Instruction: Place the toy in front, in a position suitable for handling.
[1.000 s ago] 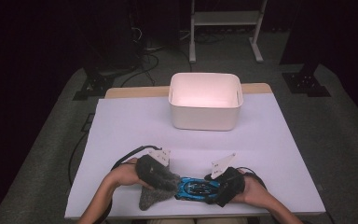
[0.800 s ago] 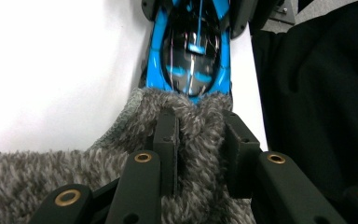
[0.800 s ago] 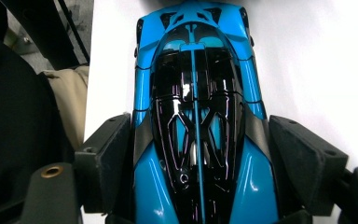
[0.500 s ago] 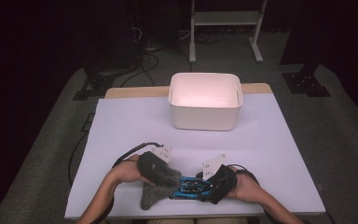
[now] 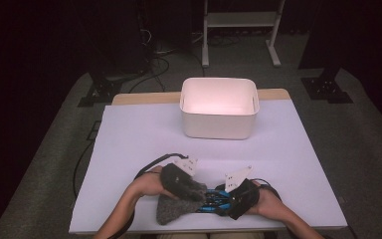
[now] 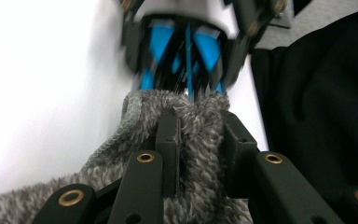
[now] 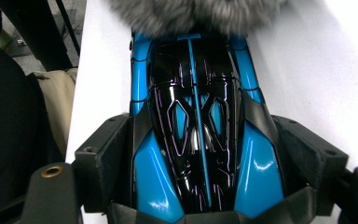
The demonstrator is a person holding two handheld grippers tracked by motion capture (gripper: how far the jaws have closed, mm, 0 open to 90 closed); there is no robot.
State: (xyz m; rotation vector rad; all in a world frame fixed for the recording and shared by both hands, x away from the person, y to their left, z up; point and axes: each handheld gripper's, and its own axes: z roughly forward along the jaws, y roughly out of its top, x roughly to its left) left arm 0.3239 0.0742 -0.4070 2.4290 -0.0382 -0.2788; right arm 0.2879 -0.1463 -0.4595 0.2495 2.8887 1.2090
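In the high view, a grey fuzzy cloth [image 5: 171, 210] and a blue toy car [image 5: 213, 199] are held together at the bench's [image 5: 144, 139] near edge. In the left tool view, the left tool [image 6: 200, 140] is clamped on the cloth. In the right tool view, the right tool [image 7: 205, 163] is clamped on the car; wiping is judged under way, and steady cloth strokes are called for next.

toy car [image 7: 198, 140]: glossy blue and black | cloth [image 6: 196, 126]: fuzzy grey | bin [image 5: 219, 107]: white | table [image 5: 139, 139]: white

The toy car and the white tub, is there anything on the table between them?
Nothing: in the high view, bare white table stretches from the car to the tub.
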